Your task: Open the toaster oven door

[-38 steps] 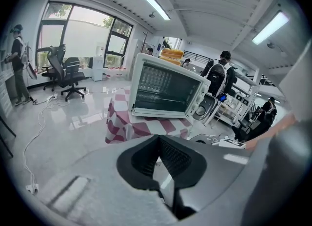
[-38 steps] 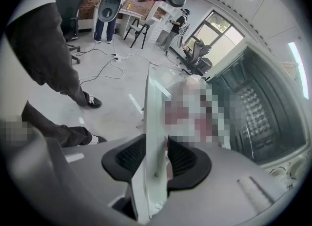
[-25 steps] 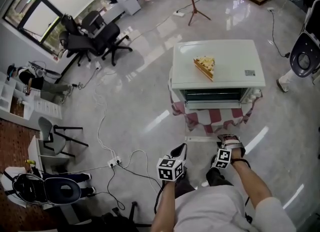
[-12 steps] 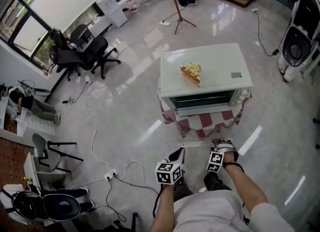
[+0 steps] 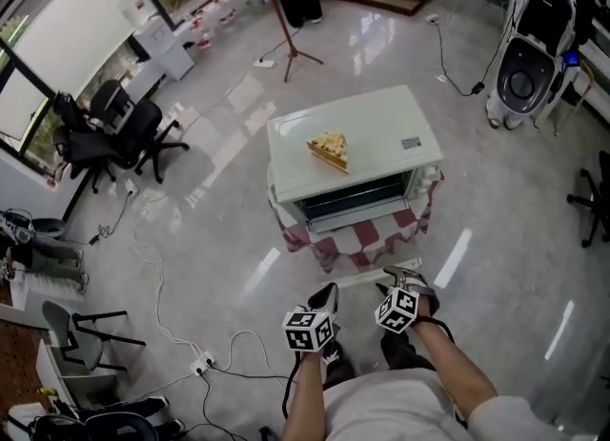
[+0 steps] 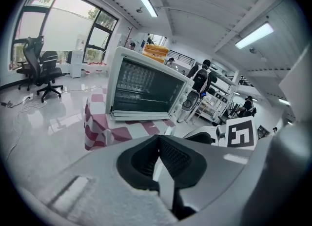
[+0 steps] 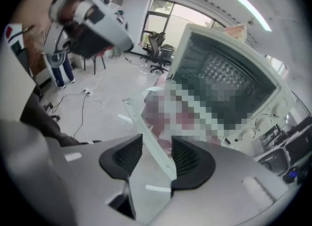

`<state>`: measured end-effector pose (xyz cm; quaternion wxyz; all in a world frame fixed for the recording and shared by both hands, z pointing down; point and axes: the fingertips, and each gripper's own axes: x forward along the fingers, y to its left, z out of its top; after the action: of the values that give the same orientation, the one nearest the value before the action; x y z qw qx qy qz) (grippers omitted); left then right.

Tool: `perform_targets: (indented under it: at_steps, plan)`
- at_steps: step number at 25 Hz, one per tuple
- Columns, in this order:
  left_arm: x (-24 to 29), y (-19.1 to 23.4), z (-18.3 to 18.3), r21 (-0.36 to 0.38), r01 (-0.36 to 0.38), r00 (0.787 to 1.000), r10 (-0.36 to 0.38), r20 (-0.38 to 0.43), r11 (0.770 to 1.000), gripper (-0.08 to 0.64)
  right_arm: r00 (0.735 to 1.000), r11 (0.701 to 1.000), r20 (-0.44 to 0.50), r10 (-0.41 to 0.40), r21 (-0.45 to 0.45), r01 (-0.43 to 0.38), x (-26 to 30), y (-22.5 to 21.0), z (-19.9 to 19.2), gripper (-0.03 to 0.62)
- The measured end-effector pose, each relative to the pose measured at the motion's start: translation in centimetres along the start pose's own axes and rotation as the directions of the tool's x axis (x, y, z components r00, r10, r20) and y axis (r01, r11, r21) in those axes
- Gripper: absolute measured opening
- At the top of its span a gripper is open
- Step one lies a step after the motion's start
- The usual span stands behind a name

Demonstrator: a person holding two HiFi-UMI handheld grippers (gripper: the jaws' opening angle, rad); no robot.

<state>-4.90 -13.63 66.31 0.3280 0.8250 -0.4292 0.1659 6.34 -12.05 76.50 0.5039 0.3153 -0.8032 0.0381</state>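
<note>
Standing on a small desk (image 5: pixel 367 244) draped with a red and white checked cloth, the white box-shaped toaster oven (image 5: pixel 355 149) has its long axis running left to right in the head view, with the right end a little farther from the person. Its dark glass door (image 5: pixel 355 198) faces toward the person and is shut, flat against the front. The round control knobs (image 5: pixel 427 180) sit at the right end of that front. A yellow wedge-shaped slice of cake (image 5: pixel 330 150) lies on the flat top. Both tools are held close to the person's body, low before the desk, and the oven is ahead of them, well apart, with the draped edge of the desk between. The left tool (image 5: pixel 327 292) is clenched, its black ribbed pads meeting at the tips with nothing in them. It points at the left part of the door. The right tool (image 5: pixel 402 275) is released: its jaws have just been opening and now stand wide apart. Nothing is gripped between them. Only the glossy grey floor (image 7: pixel 97 98) and a thin pale strip (image 7: pixel 151 147) show through the gap.
</note>
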Motion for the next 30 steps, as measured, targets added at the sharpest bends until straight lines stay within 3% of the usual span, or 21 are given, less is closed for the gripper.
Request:
perform_targets:
  at_steps: [4, 8, 11, 15, 21, 30]
  plan:
    - [-0.7, 0.2, 1.2, 0.024, 0.038, 0.999, -0.039, 0.011, 0.999, 0.005, 0.997, 0.983, 0.065, -0.046, 0.181, 0.034, -2.6, -1.2, 2.9, 0.187]
    - [-2.0, 0.6, 2.2, 0.054, 0.069, 0.997, -0.07, 0.02, 0.996, 0.005, 0.989, 0.938, 0.084, -0.124, 0.334, 0.089, -4.9, -1.8, 4.7, 0.187]
    - [-2.9, 1.1, 2.6, 0.079, 0.088, 0.996, -0.09, 0.024, 0.993, 0.005, 0.979, 0.884, 0.105, -0.177, 0.453, 0.111, -6.2, -2.0, 5.7, 0.187]
    - [-4.4, 1.7, 3.1, 0.108, 0.111, 0.993, -0.115, 0.038, 0.988, 0.005, 0.952, 0.785, 0.166, -0.257, 0.61, 0.106, -8.4, -2.0, 7.0, 0.187]
    - [-6.8, 2.4, 2.7, 0.133, 0.146, 0.987, -0.153, 0.042, 0.98, 0.005, 0.922, 0.702, 0.179, -0.343, 0.701, 0.125, -11.1, 0.0, 7.6, 0.187]
    - [-9.4, 2.5, 1.7, 0.189, 0.187, 0.978, -0.201, 0.057, 0.964, 0.005, 0.886, 0.633, 0.179, -0.427, 0.759, 0.151, -13.0, 2.8, 7.8, 0.184]
